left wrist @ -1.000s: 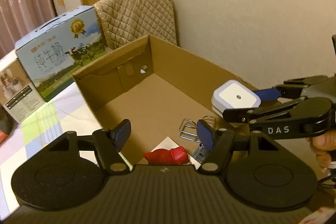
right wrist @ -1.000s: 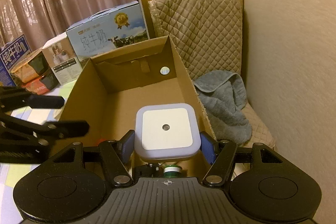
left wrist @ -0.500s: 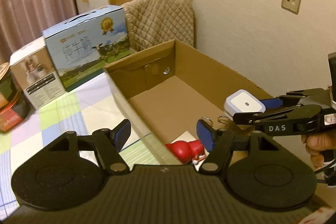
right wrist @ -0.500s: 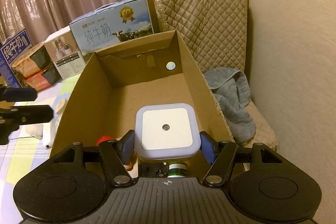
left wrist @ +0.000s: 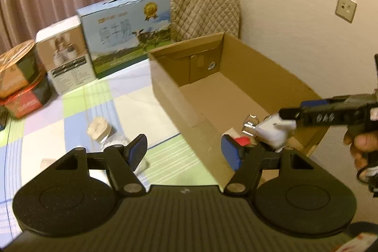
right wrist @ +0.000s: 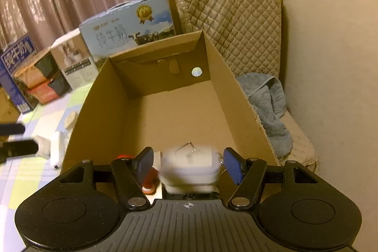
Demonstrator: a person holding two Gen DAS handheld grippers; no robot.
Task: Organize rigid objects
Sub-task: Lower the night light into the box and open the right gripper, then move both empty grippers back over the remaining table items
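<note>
Right wrist view shows the right tool (right wrist: pixel 187 167) with jaws just parted, the white square plastic night light (right wrist: pixel 189 164) dropping loose between them into the brown cardboard box (right wrist: pixel 99 96) at 6 o'clock, so withdrawing straight upward avoids snagging it.

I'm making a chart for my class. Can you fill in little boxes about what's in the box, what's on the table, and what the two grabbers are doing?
box: open cardboard box, back half bare
in box: white night light, blurred, dropping; red toy
right gripper: open, jaws just widened, light between them, pads clear
left gripper: open, nothing held
table: beige plug, milk carton
</note>
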